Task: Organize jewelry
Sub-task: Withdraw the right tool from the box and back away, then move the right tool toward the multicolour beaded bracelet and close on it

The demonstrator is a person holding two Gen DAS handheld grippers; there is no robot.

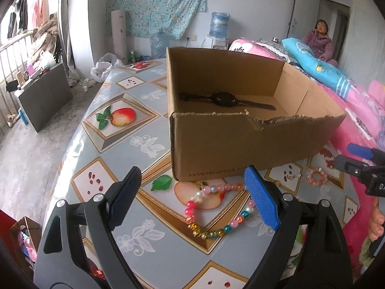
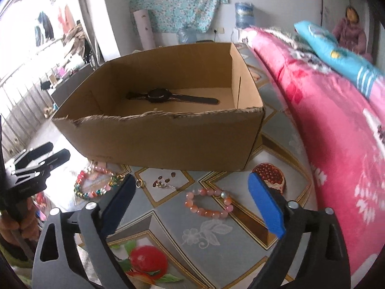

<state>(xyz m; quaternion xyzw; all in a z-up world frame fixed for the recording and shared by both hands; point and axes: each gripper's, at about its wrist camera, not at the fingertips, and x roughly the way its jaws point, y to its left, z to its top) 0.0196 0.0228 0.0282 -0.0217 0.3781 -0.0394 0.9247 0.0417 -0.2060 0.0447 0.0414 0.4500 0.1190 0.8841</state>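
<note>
My left gripper (image 1: pixel 192 192) hangs with jaws spread and empty over the multicoloured bead bracelet (image 1: pixel 211 214), just near of the cardboard box (image 1: pixel 240 149) holding the watch (image 1: pixel 223 100). I should straddle one strand squarely. My right gripper (image 2: pixel 192 192), likewise released, brackets the pink bracelet (image 2: pixel 209 204); the small chain (image 2: pixel 166 186) waits beside it.

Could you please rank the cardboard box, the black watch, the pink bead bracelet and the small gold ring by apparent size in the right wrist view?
1. Cardboard box
2. Black watch, though it lies farther away, so unsure against the bracelet
3. Pink bead bracelet
4. Gold ring
</note>
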